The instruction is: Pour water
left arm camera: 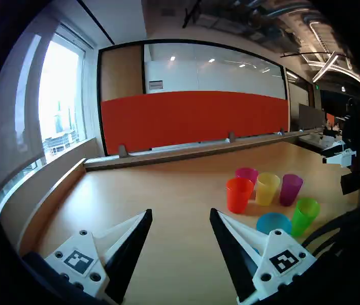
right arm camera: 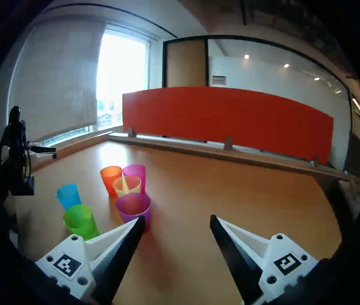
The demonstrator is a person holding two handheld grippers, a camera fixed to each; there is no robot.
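Left gripper [left arm camera: 181, 211]: fingers wide apart, nothing held, over the desk [left arm camera: 144, 193]. The cup cluster [left arm camera: 267, 188] sits to their right, with the orange cup [left arm camera: 239, 194] just beyond the right fingertip and the blue cup [left arm camera: 273, 222] partly hidden behind that finger. Right gripper [right arm camera: 177, 217]: fingers also spread wide, empty; cluster lies left, purple cup [right arm camera: 134, 207] just beyond the left fingertip, green cup [right arm camera: 80, 221] farther left.

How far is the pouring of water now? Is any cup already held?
Nothing looks done: the six cups stand grouped on the table. In hand: nothing; the left gripper and right gripper are open, empty. Left: grasping a cup and pouring.
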